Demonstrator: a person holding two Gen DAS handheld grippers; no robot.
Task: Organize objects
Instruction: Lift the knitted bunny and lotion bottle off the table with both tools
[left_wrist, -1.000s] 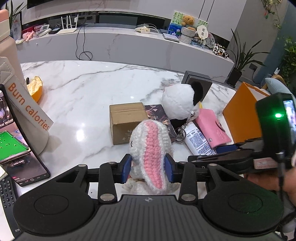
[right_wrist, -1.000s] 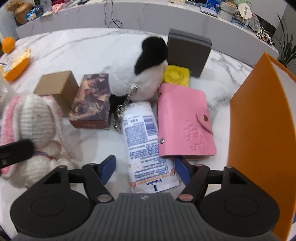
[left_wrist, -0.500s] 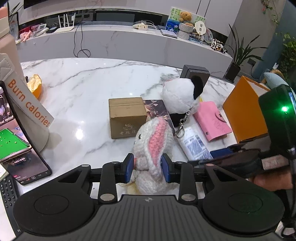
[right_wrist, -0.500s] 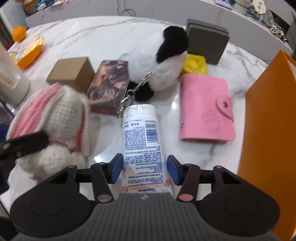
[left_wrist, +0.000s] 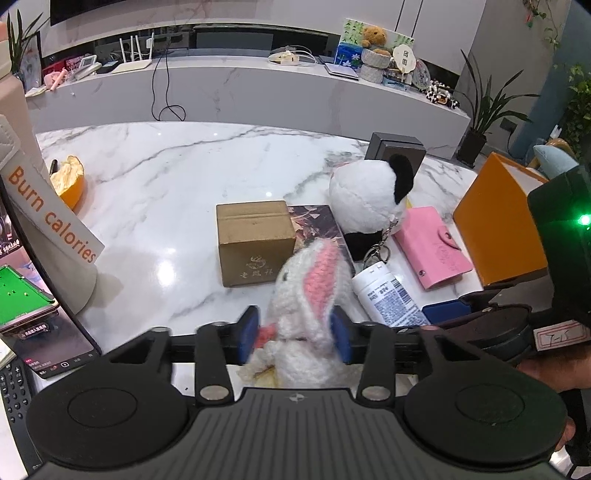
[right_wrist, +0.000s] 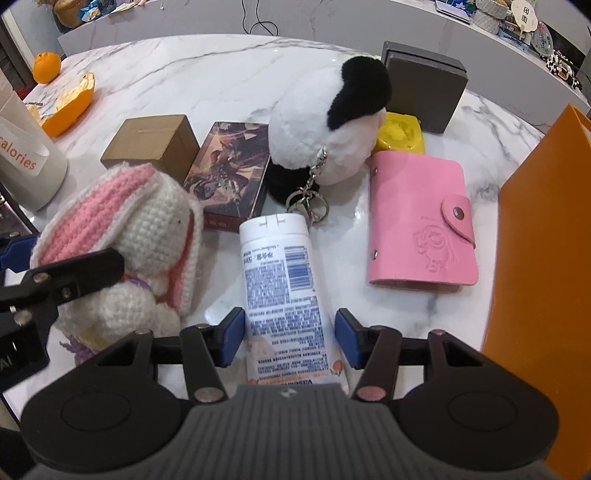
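My left gripper (left_wrist: 294, 335) is shut on a white crocheted bunny (left_wrist: 308, 291) with pink ears, gripped at its body near the table's front edge; the bunny also shows in the right wrist view (right_wrist: 129, 251). A white Vaseline tube (right_wrist: 284, 295) lies flat on the marble table (right_wrist: 207, 74). My right gripper (right_wrist: 290, 338) straddles the tube's lower end, its blue pads beside the tube's sides with small gaps; the tube rests on the table. A panda plush (right_wrist: 332, 133) with a keyring sits behind the tube.
A pink card wallet (right_wrist: 421, 225), yellow item (right_wrist: 400, 136), dark grey box (right_wrist: 424, 85), patterned box (right_wrist: 229, 173) and brown cardboard box (right_wrist: 155, 144) surround the panda. An orange bag (right_wrist: 543, 277) stands at the right. Orange peel (right_wrist: 70, 103), a bottle and a phone (left_wrist: 33, 295) are at the left.
The left gripper has stayed shut on the bunny, which has turned and sits lower in the jaws. The right gripper has narrowed around the tube and moved forward along it.
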